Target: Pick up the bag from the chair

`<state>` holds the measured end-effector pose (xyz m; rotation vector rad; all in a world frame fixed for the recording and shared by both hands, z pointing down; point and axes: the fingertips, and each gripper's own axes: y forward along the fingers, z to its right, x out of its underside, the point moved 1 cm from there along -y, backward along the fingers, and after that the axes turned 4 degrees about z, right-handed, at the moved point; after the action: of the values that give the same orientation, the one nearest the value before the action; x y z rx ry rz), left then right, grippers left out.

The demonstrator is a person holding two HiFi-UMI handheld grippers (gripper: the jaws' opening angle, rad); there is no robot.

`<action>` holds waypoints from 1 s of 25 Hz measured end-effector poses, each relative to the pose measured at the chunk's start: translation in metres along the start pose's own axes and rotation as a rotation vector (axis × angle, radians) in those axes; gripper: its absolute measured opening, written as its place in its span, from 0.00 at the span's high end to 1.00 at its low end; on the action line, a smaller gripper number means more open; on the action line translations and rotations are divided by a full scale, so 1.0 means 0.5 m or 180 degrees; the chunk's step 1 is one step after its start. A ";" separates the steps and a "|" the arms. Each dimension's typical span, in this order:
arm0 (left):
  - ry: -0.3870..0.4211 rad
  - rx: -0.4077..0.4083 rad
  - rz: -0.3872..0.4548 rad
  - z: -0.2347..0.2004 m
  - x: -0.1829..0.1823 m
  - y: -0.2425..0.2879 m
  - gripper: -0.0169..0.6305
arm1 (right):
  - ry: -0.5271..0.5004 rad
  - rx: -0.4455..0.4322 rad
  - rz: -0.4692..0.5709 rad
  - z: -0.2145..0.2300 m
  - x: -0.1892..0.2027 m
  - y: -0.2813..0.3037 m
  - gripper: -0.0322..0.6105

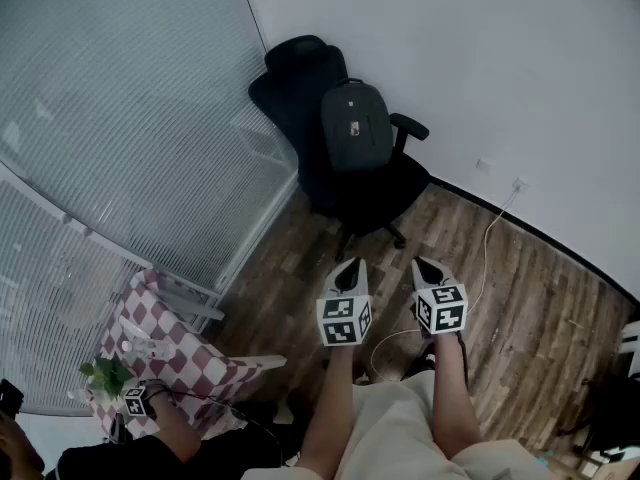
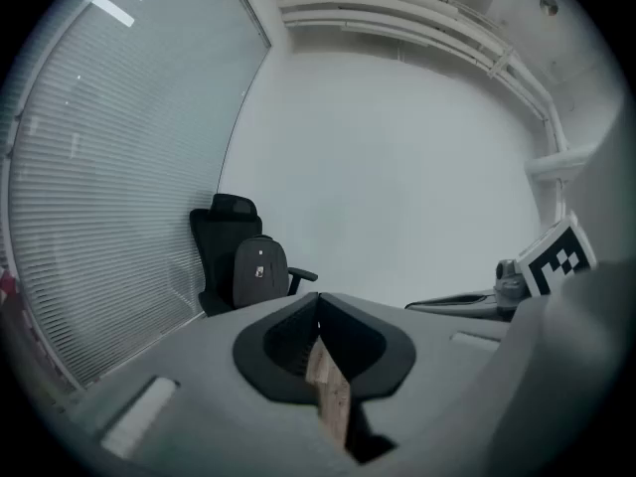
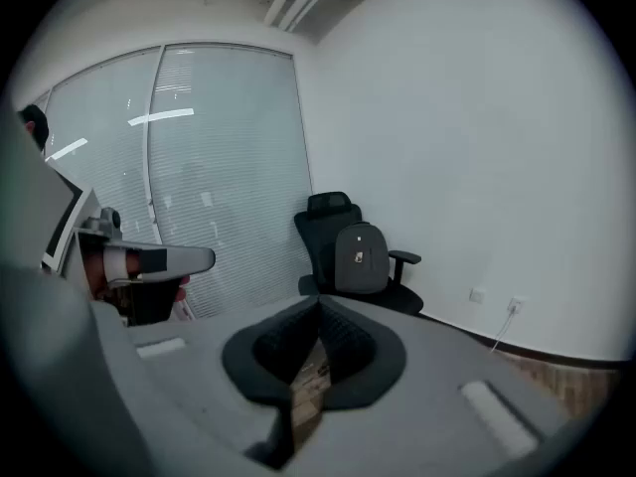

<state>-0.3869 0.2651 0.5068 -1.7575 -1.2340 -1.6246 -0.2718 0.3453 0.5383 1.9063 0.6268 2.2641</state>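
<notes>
Your left gripper (image 1: 351, 266) and right gripper (image 1: 426, 266) at lower centre, both pinched closed, empty. Bag (image 1: 355, 126) upright on chair (image 1: 380, 196), upper centre, well apart from you. Probably soft, saggy, moderately heavy; grab top edge, not smooth front.

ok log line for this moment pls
stage: before grasp | bag: upright on chair, untouched | left gripper: shut, empty | right gripper: shut, empty

Grey left claw (image 1: 349, 266) and right claw (image 1: 424, 264), black-and-white marker cubes (image 1: 344, 320), beige shorts (image 1: 400, 430).
</notes>
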 end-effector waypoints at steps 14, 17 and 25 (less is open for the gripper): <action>0.0021 0.0033 0.0123 -0.031 -0.025 -0.021 0.96 | -0.0053 0.0097 0.0026 -0.024 -0.013 -0.004 0.95; 0.0016 0.0006 0.0113 -0.051 -0.023 -0.030 0.96 | 0.0083 0.0165 0.0064 -0.020 -0.013 -0.001 0.95; -0.0100 -0.0145 0.0122 -0.105 -0.024 -0.008 0.96 | 0.0207 0.0144 0.0033 -0.003 -0.012 0.037 0.95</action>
<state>-0.4181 0.2211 0.5055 -1.8295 -1.1786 -1.6213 -0.2690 0.3257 0.5395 1.8664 0.6837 2.3465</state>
